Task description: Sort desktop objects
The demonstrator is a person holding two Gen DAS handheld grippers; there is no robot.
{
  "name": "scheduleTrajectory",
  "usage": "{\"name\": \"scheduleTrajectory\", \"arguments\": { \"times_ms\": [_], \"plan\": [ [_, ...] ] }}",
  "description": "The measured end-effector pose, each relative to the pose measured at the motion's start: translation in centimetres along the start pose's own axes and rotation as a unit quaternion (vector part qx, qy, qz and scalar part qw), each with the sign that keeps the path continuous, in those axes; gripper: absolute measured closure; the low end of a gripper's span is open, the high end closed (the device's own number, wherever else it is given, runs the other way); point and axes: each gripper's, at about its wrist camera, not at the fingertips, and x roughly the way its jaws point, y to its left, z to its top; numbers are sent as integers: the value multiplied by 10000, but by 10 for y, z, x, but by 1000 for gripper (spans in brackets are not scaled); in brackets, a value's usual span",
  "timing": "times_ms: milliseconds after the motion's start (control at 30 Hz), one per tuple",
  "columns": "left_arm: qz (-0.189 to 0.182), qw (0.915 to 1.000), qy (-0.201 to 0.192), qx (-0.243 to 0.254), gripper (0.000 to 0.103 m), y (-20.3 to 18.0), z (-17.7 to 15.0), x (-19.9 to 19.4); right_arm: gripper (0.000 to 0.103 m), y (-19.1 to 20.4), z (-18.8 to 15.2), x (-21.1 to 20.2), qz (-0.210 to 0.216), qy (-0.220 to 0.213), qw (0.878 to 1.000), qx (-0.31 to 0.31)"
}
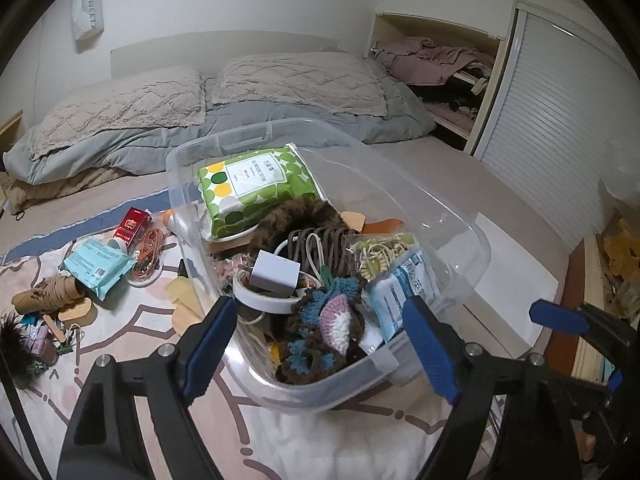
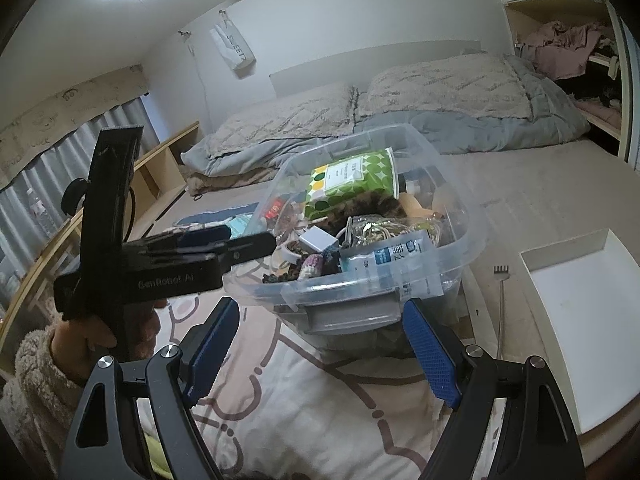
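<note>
The clear bin (image 1: 460,216), my landmark, stands on the patterned sheet (image 1: 132,320) of the bed and is filled to the brim. Inside it, at the far end, lies the green tissue pack (image 1: 248,184); nearer me sit the white charger (image 1: 274,274) and the crocheted piece (image 1: 336,320). Left of the bin, unsorted items lie on the sheet: a teal wipes pack (image 1: 98,262), a red box (image 1: 132,226) and an orange cord (image 1: 148,254). My left claw (image 1: 320,344) stands open and empty over the bin's near rim. My right claw (image 2: 320,344) is likewise open and empty, just short of the bin. Judgement: I should clear the rim before swinging left, take the wipes pack across its narrow sides, and set it on the flat tissue pack, since the near end is overfull.
</note>
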Motion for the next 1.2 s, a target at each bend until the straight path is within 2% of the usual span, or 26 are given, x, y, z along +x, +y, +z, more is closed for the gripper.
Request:
{"name": "scheduleTrajectory", "arguments": {
  "times_ms": [467,867,967,1133,1200],
  "plan": [
    [-121,9998,-161,69,18,-2,-9,-32,19,26,10,-8,76,-262,9996,-44],
    [-190,9989,-428,87,18,2,-22,-66,19,37,3,-27,21,-594,9981,155],
    [-128,9984,-541,90,10,5,-27,-77,19,43,0,-33,-74,-747,9970,162],
    [-71,9972,-745,61,8,11,-37,-95,19,53,-8,-40,-217,-971,9950,107],
    [-62,9966,-819,9,1,14,-41,-101,16,57,-13,-40,-312,-1053,9939,63]
  ]
}}
